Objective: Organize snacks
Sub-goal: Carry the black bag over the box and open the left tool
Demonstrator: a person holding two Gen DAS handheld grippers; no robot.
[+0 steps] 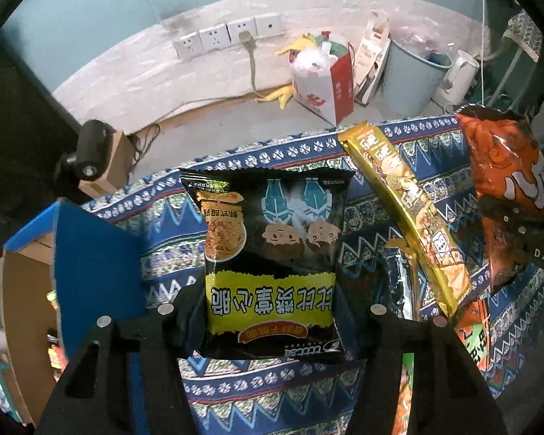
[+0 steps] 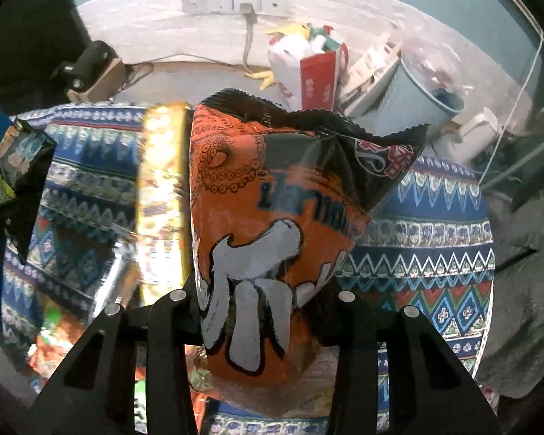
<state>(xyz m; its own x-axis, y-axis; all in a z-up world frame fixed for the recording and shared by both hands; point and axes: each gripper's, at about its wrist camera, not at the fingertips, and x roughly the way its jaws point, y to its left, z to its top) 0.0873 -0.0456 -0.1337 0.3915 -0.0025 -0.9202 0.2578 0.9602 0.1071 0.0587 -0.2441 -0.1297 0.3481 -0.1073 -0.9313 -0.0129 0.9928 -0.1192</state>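
My left gripper (image 1: 270, 311) is shut on a black and yellow snack bag (image 1: 272, 253), held above the patterned cloth (image 1: 170, 253). My right gripper (image 2: 264, 297) is shut on an orange and black snack bag (image 2: 272, 195), lifted above the cloth (image 2: 435, 239). That orange bag also shows at the right of the left wrist view (image 1: 504, 188). A long gold snack pack (image 1: 406, 214) stands tilted between the two bags; it appears blurred in the right wrist view (image 2: 163, 195). The black bag shows at the left edge of the right wrist view (image 2: 14, 166).
A blue cardboard box (image 1: 90, 246) stands at the left. More snack packs (image 1: 478, 340) lie on the cloth lower right. Beyond the table are a red and white bag (image 1: 322, 79), a grey bin (image 1: 409, 76), a white kettle (image 1: 457, 76) and wall sockets (image 1: 228, 36).
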